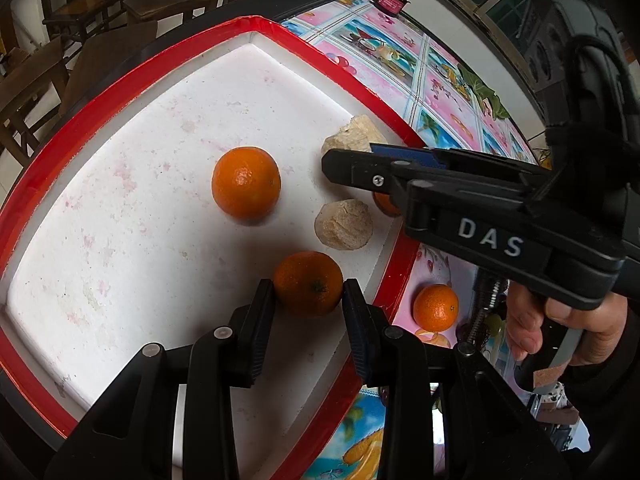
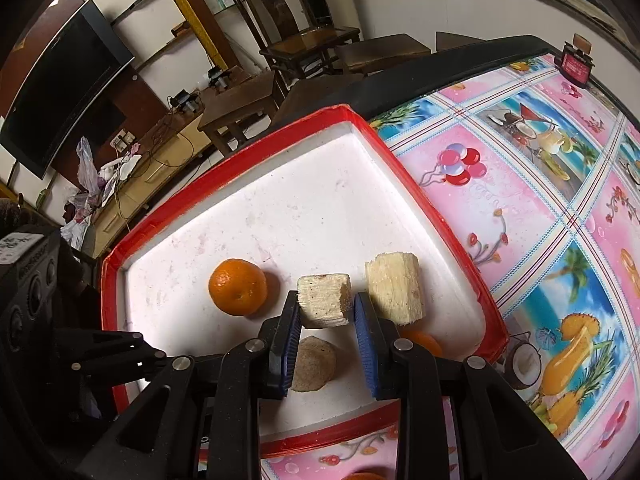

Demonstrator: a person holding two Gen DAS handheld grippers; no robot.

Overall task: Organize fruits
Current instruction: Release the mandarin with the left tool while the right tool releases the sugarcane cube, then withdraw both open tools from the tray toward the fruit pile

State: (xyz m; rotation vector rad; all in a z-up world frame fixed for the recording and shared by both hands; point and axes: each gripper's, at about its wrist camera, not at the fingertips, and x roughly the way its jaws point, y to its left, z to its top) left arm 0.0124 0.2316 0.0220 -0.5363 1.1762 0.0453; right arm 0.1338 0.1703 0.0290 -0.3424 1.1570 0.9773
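Left gripper (image 1: 308,286) is clamped on an orange (image 1: 308,282) near the white tray's red rim (image 1: 96,92), lower center. Right gripper (image 2: 326,304) squeezes a pale sugarcane chunk (image 2: 323,300). Tray's left half is wide open. Only the left view shows an orange on the tablecloth (image 1: 435,307).

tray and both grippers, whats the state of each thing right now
left gripper: shut on an orange, over the tray
right gripper: shut on a sugarcane chunk
foam tray: holds an orange, sugarcane pieces
loose orange: outside the tray, on the tablecloth
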